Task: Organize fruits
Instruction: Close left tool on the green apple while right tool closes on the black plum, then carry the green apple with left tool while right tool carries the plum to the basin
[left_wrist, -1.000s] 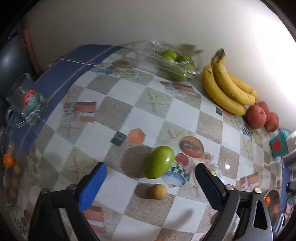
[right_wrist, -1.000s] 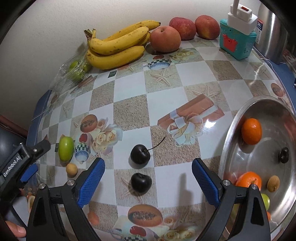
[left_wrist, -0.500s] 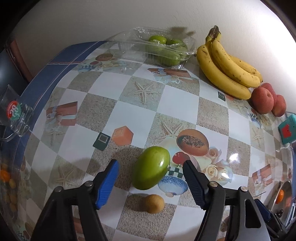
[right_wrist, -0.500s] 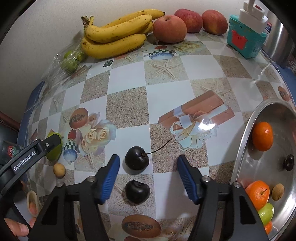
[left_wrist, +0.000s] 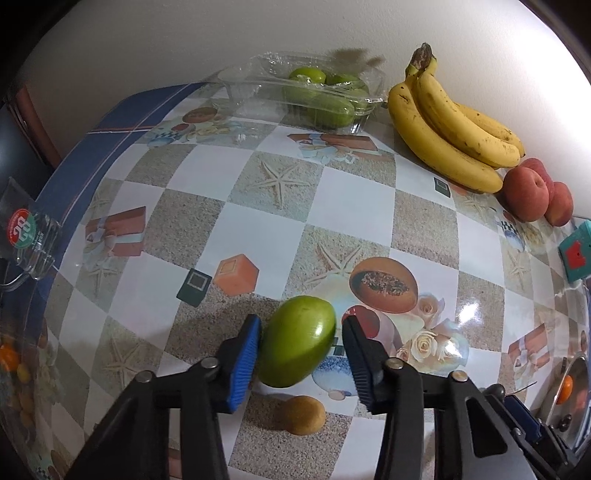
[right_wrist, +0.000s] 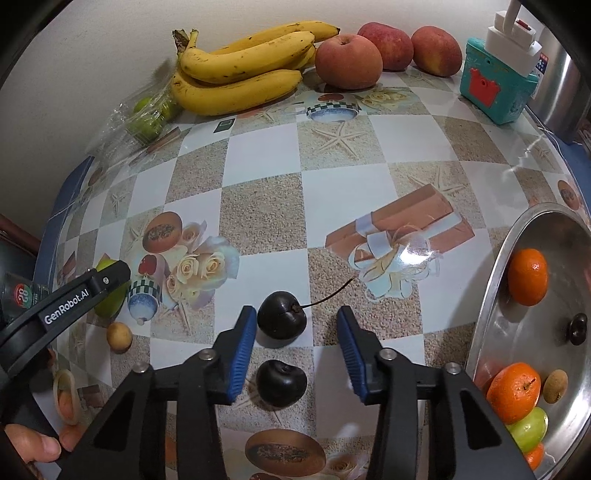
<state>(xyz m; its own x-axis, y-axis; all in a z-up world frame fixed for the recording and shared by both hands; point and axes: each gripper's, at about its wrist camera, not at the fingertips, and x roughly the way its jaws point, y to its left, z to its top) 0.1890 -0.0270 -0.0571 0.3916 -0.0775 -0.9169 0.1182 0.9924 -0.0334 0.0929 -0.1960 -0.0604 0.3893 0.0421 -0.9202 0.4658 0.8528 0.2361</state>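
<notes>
My left gripper (left_wrist: 301, 354) has its blue pads (left_wrist: 245, 360) close around a green oval fruit (left_wrist: 295, 345) lying on the table; the left pad touches it, the right pad is a hair off. A small tan fruit (left_wrist: 304, 415) lies just below it. My right gripper (right_wrist: 297, 343) is open, its pads on either side of a dark cherry with a stem (right_wrist: 281, 319); a second dark cherry (right_wrist: 280, 382) lies nearer me. A steel bowl (right_wrist: 491, 280) at the right holds oranges, a green fruit and small fruits.
Bananas (right_wrist: 240, 66) and peaches (right_wrist: 349, 61) line the back wall. A clear tray of green fruit (left_wrist: 317, 96) stands at the back left. A teal box (right_wrist: 495, 86) is at the back right. A glass mug (left_wrist: 26, 236) sits at the left edge.
Both grippers have moved forward and down and narrowed. The left one now brackets the green fruit; the right one now brackets the stemmed cherry.
</notes>
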